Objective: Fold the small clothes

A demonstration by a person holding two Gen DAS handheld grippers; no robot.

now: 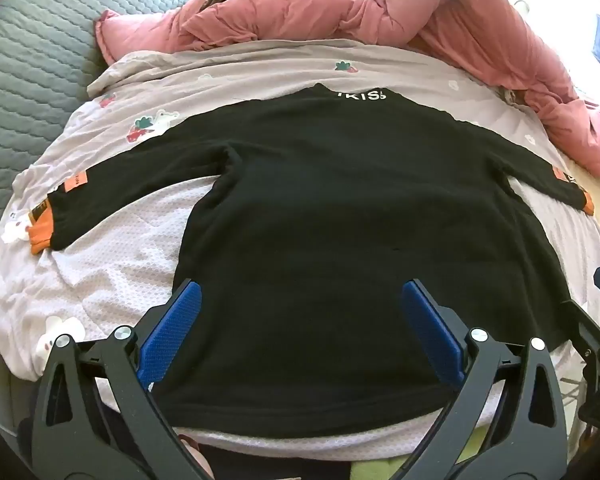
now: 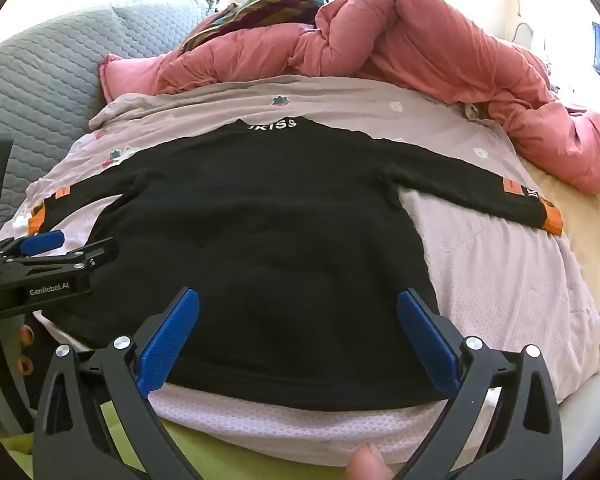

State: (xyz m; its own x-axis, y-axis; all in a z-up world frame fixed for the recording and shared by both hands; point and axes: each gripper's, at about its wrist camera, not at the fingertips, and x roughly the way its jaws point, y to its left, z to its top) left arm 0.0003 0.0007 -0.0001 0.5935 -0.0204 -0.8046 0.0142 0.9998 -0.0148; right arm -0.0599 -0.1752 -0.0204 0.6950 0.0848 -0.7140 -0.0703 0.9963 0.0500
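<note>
On the bed, a black long-sleeved top [image 1: 340,200] is spread flat over a pale lilac printed sheet [image 1: 112,248], sleeves stretched outward, collar lettered in white at the far side. Orange cuffs [image 1: 40,236] are seen at both sleeve ends. From the left wrist view, the left gripper [image 1: 300,300] is shown released, blue textured pads wide apart above the hem. Only in the right wrist view is the left gripper's side seen, low beside the left sleeve; the right gripper [image 2: 298,308] is likewise released over the hem. A crumpled pink quilt [image 2: 420,52] and a grey quilted cover [image 2: 52,80] are seen beyond.
</note>
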